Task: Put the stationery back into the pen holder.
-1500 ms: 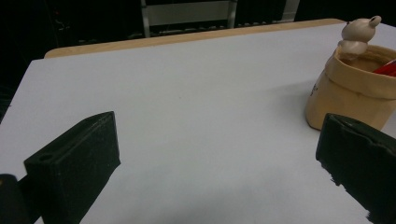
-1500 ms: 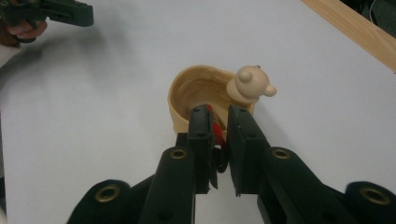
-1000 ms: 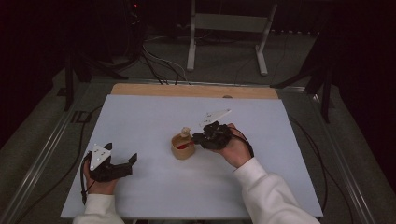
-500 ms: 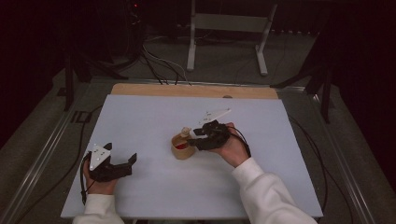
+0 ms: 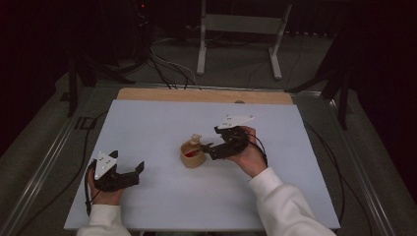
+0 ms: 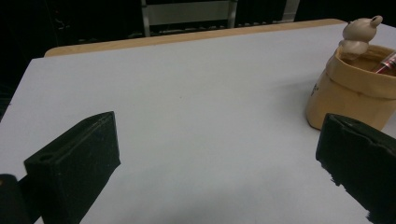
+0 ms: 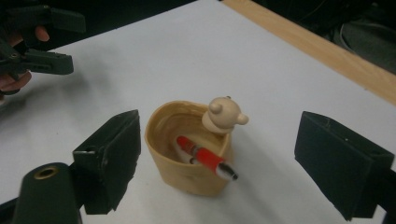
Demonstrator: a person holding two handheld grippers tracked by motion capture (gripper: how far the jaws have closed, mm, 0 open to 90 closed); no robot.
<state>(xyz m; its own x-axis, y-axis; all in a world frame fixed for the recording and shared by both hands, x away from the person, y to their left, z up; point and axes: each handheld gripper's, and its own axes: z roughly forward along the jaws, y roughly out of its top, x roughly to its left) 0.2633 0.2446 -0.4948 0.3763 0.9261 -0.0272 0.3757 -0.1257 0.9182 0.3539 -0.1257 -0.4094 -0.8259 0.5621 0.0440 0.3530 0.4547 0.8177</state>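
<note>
Two wide-open, empty fingers of the right gripper [image 7: 224, 163] flank the tan bear-headed cup [image 7: 189, 147] mid-table holding a red pen [image 7: 203, 156], while the left gripper [image 5: 118, 174], also open and empty, rests well apart.

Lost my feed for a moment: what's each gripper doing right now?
Left gripper: open, holding nothing, resting on the table.
Right gripper: open, holding nothing, beside the beige cup.

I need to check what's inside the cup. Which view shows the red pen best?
The right gripper view: it looks down into the tan cup, so the red pen shows whole, leaning on the rim. The left gripper view catches just its tip; the high view gives a small red speck.
</note>
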